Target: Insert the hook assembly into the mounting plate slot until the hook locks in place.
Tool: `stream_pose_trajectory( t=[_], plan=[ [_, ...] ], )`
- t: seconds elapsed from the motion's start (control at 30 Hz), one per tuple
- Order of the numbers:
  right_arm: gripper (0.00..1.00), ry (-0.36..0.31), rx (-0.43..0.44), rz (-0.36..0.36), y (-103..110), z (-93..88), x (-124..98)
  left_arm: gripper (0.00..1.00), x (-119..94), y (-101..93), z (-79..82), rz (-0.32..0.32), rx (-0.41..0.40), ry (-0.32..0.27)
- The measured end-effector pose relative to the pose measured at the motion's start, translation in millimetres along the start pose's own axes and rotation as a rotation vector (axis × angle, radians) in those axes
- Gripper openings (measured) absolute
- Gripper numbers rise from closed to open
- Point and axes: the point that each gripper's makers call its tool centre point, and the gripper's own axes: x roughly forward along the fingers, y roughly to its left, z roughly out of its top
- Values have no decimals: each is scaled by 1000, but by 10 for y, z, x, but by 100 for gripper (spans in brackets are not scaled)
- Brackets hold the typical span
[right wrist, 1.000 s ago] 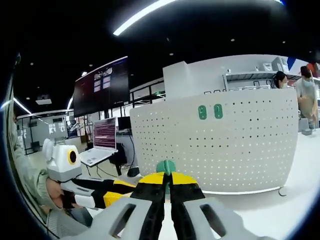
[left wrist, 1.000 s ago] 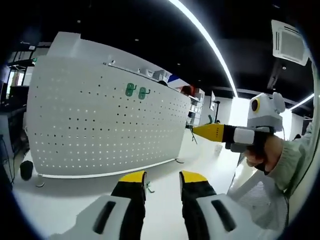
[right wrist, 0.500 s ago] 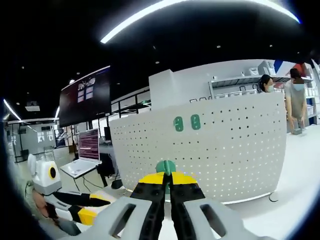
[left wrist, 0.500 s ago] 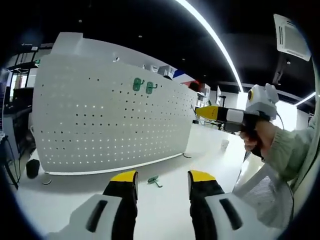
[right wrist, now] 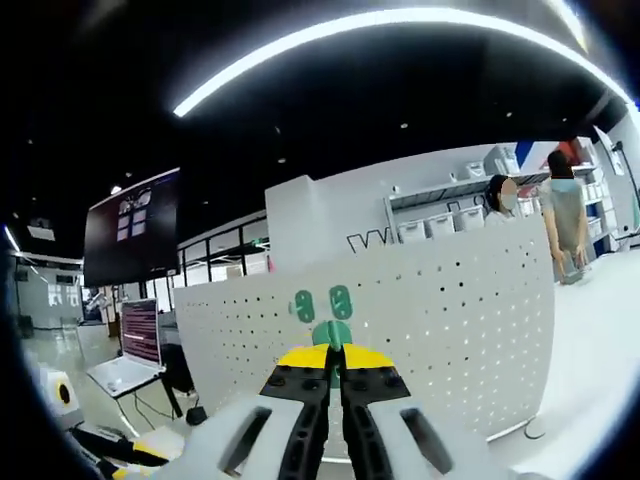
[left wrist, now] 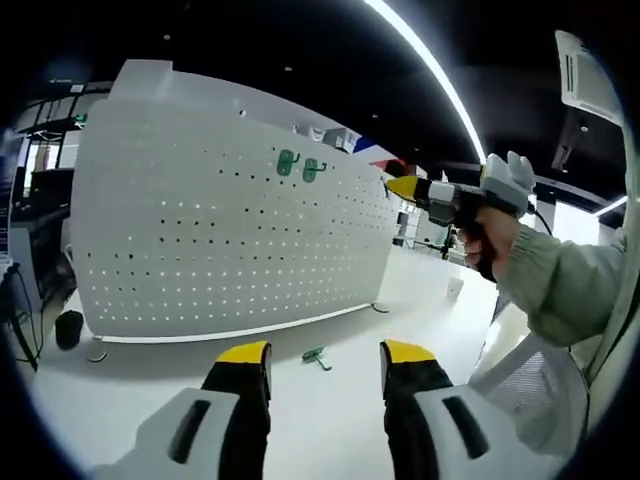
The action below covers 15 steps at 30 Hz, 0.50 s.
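Pegboard: the white perforated pegboard (left wrist: 225,245) stands upright on the white table (left wrist: 340,400); in the right gripper view the pegboard (right wrist: 440,340) sits straight ahead, its lower edge hidden behind the jaws.
Table: bare white top in the left gripper view, near edge cut off by the gripper body.
Right gripper: the right gripper (right wrist: 335,362) has its jaws pinched tight on a green hook (right wrist: 332,335), only the rounded top peeking out, the rest hidden between the tips. Seen from the left gripper view, the right gripper (left wrist: 400,187) is held up in a hand (left wrist: 487,240) near the pegboard's right end; the hook is too small to make out there.
Left gripper: the left gripper (left wrist: 322,358) has jaws set wide, nothing between them.
Mounted hooks: two green hooks (left wrist: 300,165) hang side by side high on the pegboard; also ahead in the right gripper view (right wrist: 322,303).
Loose hook: a spare hook (left wrist: 316,356) lies on the table between the left jaws' tips, beyond them.
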Motion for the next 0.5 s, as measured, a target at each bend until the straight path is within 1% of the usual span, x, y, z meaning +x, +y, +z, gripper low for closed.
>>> stream_pose_trajectory(
  t=[0.2,0.27,0.4,0.5],
  plan=[
    [0,-63,17,-39,-78,112,181,44,1,48,-50,8,-17,12],
    [0,-67,22,-42,-93,114,233,44,5,53,-62,9,-18,16],
    [0,-108,39,-60,-151,154,347,42,22,62,-86,6,-21,27],
    [0,-118,46,-62,-168,161,432,41,37,75,-111,2,-25,35]
  ],
)
